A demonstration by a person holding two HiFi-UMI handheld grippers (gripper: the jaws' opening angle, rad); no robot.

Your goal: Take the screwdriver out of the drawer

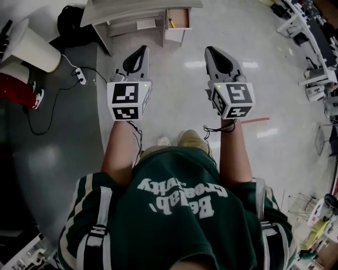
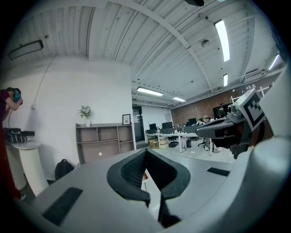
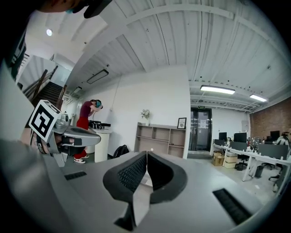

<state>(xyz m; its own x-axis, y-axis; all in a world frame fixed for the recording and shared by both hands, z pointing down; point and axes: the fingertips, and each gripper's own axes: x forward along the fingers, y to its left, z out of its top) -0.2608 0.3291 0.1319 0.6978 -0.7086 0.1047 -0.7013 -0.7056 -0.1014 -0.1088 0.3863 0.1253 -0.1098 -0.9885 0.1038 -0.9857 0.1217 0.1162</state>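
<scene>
In the head view, a white drawer (image 1: 175, 35) stands pulled out of a low shelf unit (image 1: 132, 13) at the far end of the floor. A small yellow-handled screwdriver (image 1: 171, 22) lies at its left side. My left gripper (image 1: 142, 50) and right gripper (image 1: 209, 50) are held side by side, pointing toward the unit and well short of it. Both are shut with nothing between the jaws. In the left gripper view the left gripper (image 2: 145, 152) has its tips together. The right gripper view shows the same of the right gripper (image 3: 146, 154). The shelf unit (image 3: 161, 139) stands ahead.
A white round pedestal (image 1: 31, 47), a black backpack (image 1: 71, 21) and a power strip with cable (image 1: 79, 76) lie at the left. Office desks (image 1: 311, 42) line the right side. A person in red (image 3: 86, 120) stands at the pedestal. A red line (image 1: 256, 120) marks the floor.
</scene>
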